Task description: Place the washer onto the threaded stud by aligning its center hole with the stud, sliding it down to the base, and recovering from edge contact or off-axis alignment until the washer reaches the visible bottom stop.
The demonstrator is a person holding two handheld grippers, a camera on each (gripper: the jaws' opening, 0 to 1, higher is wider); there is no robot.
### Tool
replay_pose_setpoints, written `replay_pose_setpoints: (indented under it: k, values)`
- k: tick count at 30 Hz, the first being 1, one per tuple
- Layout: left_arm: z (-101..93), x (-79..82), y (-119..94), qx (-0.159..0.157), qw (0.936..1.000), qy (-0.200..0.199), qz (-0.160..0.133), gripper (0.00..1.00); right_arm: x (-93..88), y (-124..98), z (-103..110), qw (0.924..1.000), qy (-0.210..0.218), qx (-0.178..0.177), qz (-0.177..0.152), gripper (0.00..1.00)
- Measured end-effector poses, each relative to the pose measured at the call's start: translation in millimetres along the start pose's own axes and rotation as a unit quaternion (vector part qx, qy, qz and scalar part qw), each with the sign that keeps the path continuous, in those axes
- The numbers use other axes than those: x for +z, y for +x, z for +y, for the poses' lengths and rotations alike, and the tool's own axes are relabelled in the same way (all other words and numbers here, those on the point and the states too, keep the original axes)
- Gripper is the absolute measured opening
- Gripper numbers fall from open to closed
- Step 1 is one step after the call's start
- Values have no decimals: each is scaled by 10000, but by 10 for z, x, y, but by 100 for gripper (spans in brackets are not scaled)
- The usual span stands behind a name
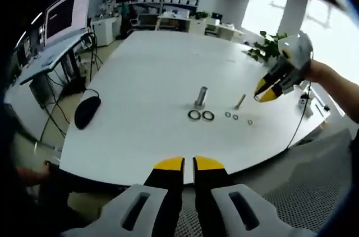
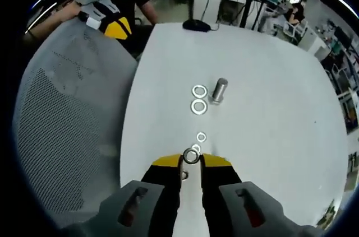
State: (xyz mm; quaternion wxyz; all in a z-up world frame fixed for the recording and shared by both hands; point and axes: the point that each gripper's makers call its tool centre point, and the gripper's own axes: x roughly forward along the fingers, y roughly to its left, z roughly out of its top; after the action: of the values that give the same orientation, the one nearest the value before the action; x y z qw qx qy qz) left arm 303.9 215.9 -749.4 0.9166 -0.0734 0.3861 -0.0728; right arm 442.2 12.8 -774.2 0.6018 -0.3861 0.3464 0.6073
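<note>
On the table [image 1: 146, 69] the stud [image 1: 201, 96] stands upright near the middle. Just before it, in the left gripper view, two washers [image 1: 201, 115] lie side by side, touching or nearly so. To their right lie smaller washers [image 1: 231, 116] in a row, with a bolt [image 1: 240, 101] behind them. A mouse [image 1: 87, 109] sits at the table's left edge. In the right gripper view a chair [image 2: 67, 114] stands left of the table.

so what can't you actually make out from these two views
- Right gripper in the right gripper view: whether it grips the small washer at its tips, or the washer lies on the table.
- Stud threads, left gripper view: too small.
- Black mouse, right gripper view: blurred.
</note>
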Motion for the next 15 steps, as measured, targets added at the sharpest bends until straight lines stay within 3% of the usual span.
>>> replay_pose_setpoints:
  k: [8,15]
  values:
    - [15,-13,-1,30,10000,-67,25,4,179,-110,-86,9997,-224,-32,-80,14]
    - [42,-5,-2,94,9999,-112,7,4,202,-216,-233,9991,-394,-119,-67,14]
